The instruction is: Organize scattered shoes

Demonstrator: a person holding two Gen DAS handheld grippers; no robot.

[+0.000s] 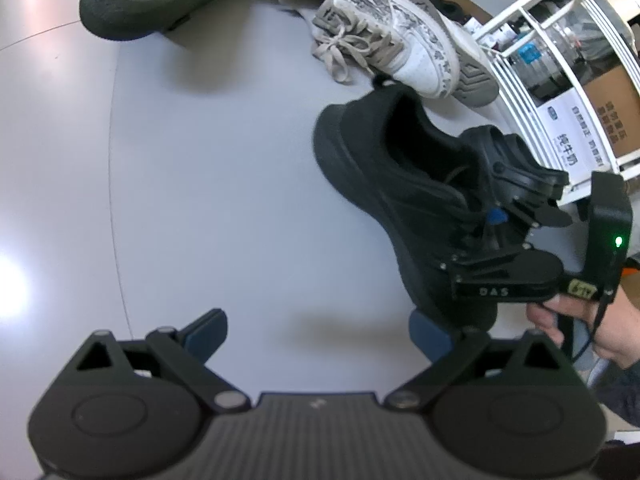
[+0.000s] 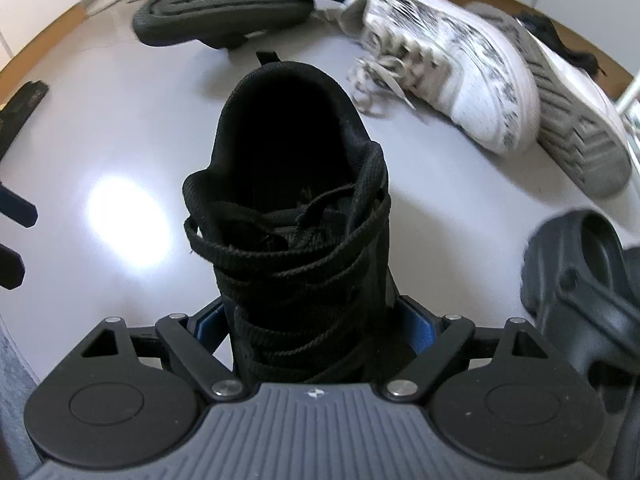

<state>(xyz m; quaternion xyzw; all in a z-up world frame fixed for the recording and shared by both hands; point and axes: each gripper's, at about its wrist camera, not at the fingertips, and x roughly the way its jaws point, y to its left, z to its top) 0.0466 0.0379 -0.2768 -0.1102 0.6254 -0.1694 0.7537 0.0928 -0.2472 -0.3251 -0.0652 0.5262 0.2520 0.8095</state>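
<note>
The right gripper [image 2: 316,320] straddles the black sneaker [image 2: 296,208] at its laces on the table [image 2: 120,128]; whether the pads press cannot be told. Next: clamp fully, then lift. The left gripper [image 1: 316,332] is spread, empty. Beyond: one dark clog [image 2: 580,264], two white sneakers [image 2: 452,60], one overturned dark shoe [image 2: 224,12].

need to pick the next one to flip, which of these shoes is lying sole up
The dark olive shoe at the far side of the table: its ridged sole faces up. The black lace-up sneaker between the right gripper fingers stands upright, opening upward.
</note>
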